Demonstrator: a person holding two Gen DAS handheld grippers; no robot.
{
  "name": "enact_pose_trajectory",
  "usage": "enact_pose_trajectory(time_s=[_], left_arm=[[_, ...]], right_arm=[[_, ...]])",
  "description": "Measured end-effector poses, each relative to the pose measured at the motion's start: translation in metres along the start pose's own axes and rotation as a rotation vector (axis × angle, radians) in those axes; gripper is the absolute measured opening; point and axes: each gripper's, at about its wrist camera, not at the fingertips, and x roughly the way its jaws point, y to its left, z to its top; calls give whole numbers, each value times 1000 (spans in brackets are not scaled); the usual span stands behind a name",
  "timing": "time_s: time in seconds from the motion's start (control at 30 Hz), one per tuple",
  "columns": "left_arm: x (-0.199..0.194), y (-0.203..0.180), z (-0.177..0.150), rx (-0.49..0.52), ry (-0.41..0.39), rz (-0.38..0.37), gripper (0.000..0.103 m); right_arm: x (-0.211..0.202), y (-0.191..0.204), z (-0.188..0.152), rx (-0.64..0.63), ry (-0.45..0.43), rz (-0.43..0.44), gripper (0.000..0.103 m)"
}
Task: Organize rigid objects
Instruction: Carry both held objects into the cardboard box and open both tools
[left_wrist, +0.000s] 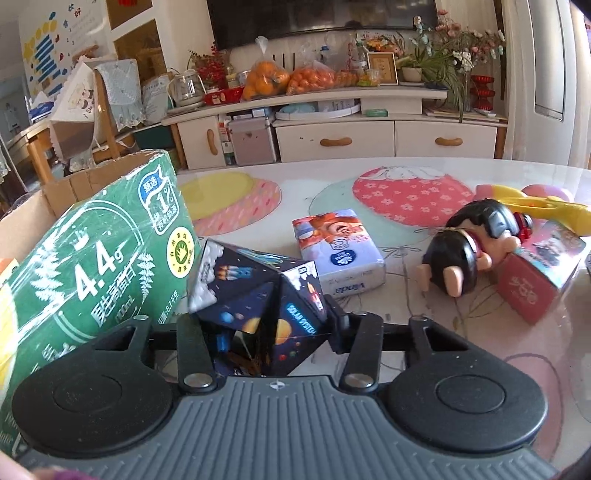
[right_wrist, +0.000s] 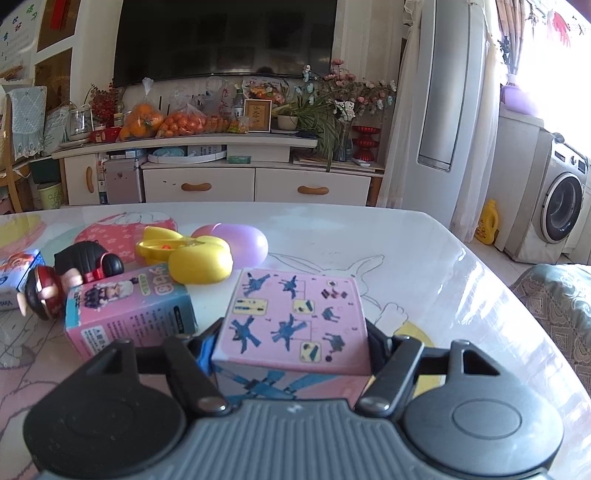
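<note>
So the left gripper has its jaws clamped on the space cube, a dark folding puzzle with planets and rockets printed on it, pads pressing both sides. At about 9 o'clock from the cube is the green carton, tilted and touching or nearly touching the cube's corner. Tissue pack sits on the table at 1 o'clock from the cube, and the doll lies on its side out at 2 o'clock, leaning against a red box

Right gripper is closed around the pink box with blue figure drawings on top, fingers snug against both sides. At 9 o'clock of it there's a pink-and-teal box, just beside. Yellow toy at 11 o'clock, purple egg just behind that, touching it
</note>
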Motion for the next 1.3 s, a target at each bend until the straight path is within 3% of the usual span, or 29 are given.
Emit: enact_pose_trajectory(time_s=[0.87,1.3], left_arm=[[-60,38,-45,-104,46,-168,52],[-89,53,-48,-123,23,-241,51]], right_arm=[[-55,39,-25,-16,21,134,71],[-88,63,-34,-9,55,202,71]])
